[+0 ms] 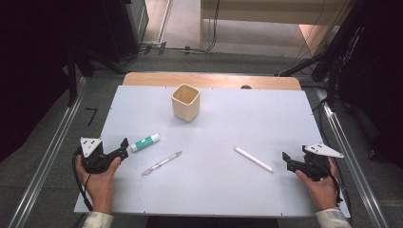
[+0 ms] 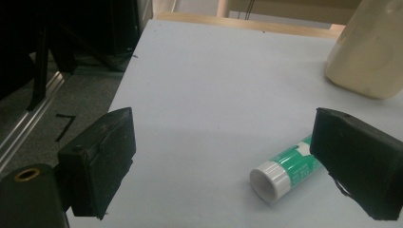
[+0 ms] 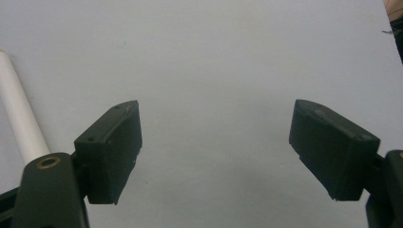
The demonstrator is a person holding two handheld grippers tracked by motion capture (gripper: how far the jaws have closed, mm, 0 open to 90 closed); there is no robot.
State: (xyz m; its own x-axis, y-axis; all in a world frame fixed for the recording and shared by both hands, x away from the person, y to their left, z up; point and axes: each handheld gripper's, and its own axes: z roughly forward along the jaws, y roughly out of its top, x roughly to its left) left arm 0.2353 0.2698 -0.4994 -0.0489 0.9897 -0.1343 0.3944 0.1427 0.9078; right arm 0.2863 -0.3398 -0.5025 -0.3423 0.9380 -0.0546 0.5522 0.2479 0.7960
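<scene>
Our left gripper (image 1: 124,145) rests near the worktop's (image 1: 214,190) left edge, jaws apart and empty, just beside the glue stick (image 1: 145,142). We judge it light, stiff and slippery; take it mid-barrel. Its long axis runs slantwise, white cap toward us. Our right gripper (image 1: 285,156) is also spread, empty.

Count on surface (image 1: 285,109):
- 1 beige square cup (image 1: 185,102)
- 1 green-white glue stick (image 1: 145,142), white cap
- 1 clear pen (image 1: 161,163)
- 1 white stick (image 1: 254,159)
- 2 tongs: left tongs (image 1: 125,143), right tongs (image 1: 284,156), one per hand, 2 black jaws each

Total: 4 loose items, no duplicates.
</scene>
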